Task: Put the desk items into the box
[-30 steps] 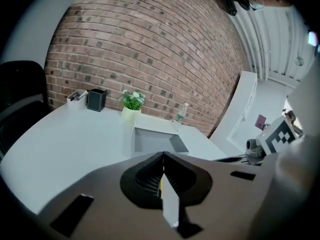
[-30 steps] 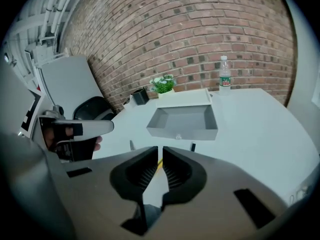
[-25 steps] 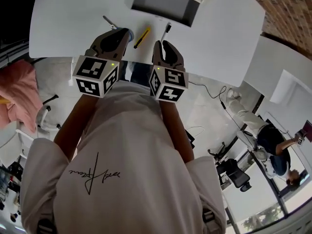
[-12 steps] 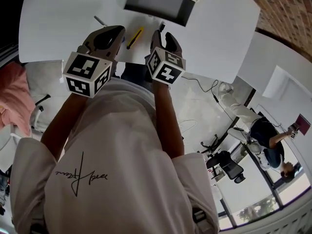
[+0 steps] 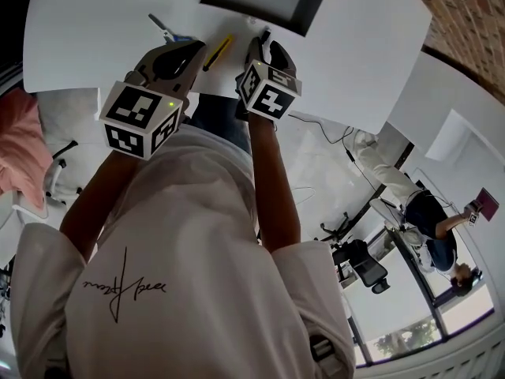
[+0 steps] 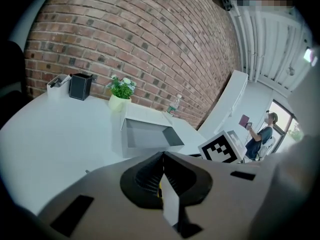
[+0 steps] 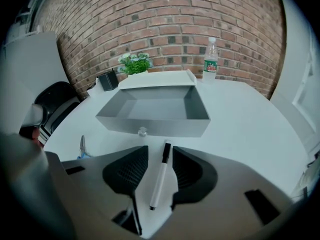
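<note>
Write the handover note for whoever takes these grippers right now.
Left gripper: fingers shut, nothing held.
Right gripper: fingers have just opened. The marker lies on the table between them, not gripped.
Things: the open-topped box stands just beyond the marker and looks empty. The yellow item and the blue-handled tool lie on the table in front of the box.
Done: nothing is boxed yet.
Left: probably close on the marker and put it in the box, then the yellow item and the tool.
</note>
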A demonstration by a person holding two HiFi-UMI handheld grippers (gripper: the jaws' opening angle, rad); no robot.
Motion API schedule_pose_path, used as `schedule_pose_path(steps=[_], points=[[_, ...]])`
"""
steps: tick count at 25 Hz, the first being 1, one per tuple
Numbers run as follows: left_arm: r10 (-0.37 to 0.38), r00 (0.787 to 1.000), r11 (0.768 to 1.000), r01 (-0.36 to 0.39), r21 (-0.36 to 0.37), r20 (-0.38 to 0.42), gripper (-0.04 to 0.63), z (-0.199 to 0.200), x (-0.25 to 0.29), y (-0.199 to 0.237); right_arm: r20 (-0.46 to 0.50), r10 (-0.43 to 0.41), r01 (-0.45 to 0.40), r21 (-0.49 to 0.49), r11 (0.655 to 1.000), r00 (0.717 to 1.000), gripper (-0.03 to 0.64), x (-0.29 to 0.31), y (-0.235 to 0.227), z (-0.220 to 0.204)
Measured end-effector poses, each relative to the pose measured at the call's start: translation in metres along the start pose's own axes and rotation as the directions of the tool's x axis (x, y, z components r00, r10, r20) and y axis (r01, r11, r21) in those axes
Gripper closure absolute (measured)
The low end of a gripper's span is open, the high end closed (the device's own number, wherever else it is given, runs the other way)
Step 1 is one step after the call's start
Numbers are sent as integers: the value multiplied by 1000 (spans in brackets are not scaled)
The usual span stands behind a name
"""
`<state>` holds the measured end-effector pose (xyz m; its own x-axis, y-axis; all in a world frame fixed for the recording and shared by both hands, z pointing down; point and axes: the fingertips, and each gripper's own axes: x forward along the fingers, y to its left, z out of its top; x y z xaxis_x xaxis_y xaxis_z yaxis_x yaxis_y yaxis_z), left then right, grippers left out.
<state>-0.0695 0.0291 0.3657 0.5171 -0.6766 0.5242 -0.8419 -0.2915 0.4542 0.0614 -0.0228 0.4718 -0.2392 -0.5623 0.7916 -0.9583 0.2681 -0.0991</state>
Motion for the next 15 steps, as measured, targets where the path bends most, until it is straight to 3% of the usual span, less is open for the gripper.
schedule_pose_path(steps=[15], points=[[48, 998, 998, -49, -32, -27, 589, -20, -14, 16, -30, -26, 28, 41, 999, 999, 467, 19, -10, -14]])
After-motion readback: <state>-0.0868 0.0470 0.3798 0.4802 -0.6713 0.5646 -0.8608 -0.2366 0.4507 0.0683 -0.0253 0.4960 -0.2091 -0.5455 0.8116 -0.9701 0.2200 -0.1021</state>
